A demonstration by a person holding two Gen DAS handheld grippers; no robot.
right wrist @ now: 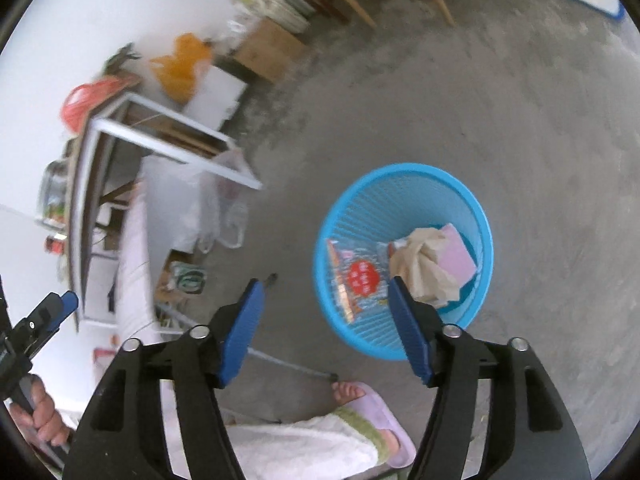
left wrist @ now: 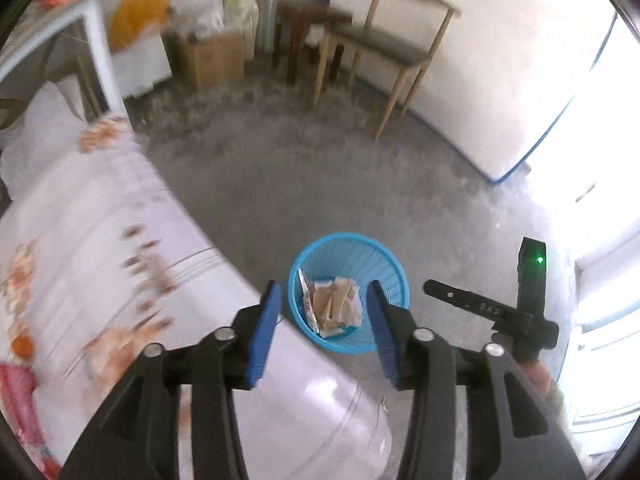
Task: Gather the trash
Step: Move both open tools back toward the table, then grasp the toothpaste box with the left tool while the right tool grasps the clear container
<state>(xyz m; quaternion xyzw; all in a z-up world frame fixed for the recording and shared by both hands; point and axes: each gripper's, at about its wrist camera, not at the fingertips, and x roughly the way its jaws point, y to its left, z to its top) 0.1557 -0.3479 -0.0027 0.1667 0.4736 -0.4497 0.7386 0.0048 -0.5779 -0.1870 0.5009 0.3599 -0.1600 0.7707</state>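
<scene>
A round blue slatted basket (left wrist: 384, 264) stands on the grey floor beside the bed. It holds crumpled brown paper (left wrist: 336, 304) and a wrapper. In the right wrist view the same basket (right wrist: 404, 170) shows the brown paper wad (right wrist: 424, 264), a clear plastic wrapper with a red label (right wrist: 358, 280) and a pink sheet (right wrist: 460, 256). My left gripper (left wrist: 324, 286) hangs above the basket, open, with nothing between its blue pads. My right gripper (right wrist: 325, 281) is also open and empty, above the basket's left side.
A bed with a floral sheet (left wrist: 80, 260) fills the left. A wooden chair (left wrist: 392, 48), a dark stool (left wrist: 304, 24) and a cardboard box (left wrist: 212, 56) line the far wall. A foot in a lilac slipper (right wrist: 372, 412) and a thin metal rod (right wrist: 280, 360) lie below the basket.
</scene>
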